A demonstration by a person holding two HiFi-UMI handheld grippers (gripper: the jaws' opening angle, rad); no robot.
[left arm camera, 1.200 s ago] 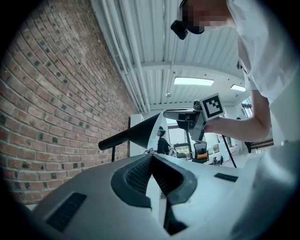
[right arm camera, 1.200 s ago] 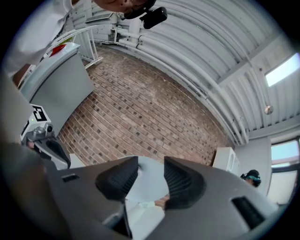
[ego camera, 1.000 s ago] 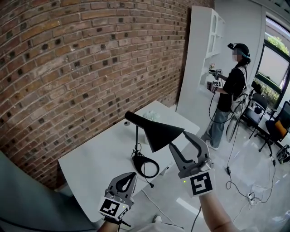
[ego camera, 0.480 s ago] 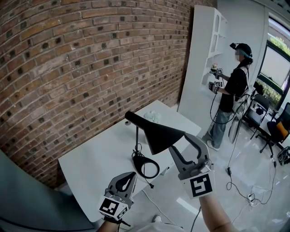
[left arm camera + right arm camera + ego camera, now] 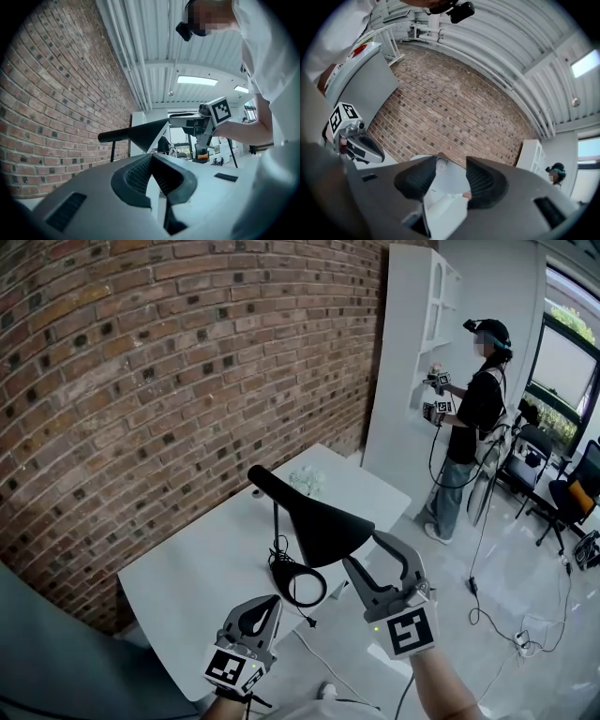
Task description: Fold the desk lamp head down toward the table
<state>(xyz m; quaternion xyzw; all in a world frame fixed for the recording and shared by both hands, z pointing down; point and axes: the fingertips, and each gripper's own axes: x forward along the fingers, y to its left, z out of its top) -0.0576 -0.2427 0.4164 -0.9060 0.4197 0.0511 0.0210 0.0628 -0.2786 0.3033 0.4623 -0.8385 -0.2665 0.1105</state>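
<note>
A black desk lamp stands on the white table [image 5: 187,577], with a ring base [image 5: 298,584], a thin upright stem [image 5: 275,521] and a cone shade [image 5: 323,526] tilted down to the right. My right gripper [image 5: 362,549] is open at the shade's lower rim, its upper fingertip against the rim and the other under the shade. In the right gripper view the shade's white inside [image 5: 443,171] shows between the jaws of the right gripper [image 5: 451,164]. My left gripper [image 5: 275,600] is shut on nothing, low at the table's near edge, and in its own view the left gripper [image 5: 151,157] faces the shade [image 5: 147,131].
A brick wall [image 5: 169,381] runs behind the table. A crumpled white object [image 5: 307,479] lies at the table's far end. Another person [image 5: 469,418] with grippers stands at a tall white shelf unit [image 5: 408,352]. Cables [image 5: 487,615] and chairs [image 5: 572,502] are on the floor to the right.
The lamp shade has tilted a little further down and left, and my right gripper has moved down-left with it. The left gripper has stayed put.
</note>
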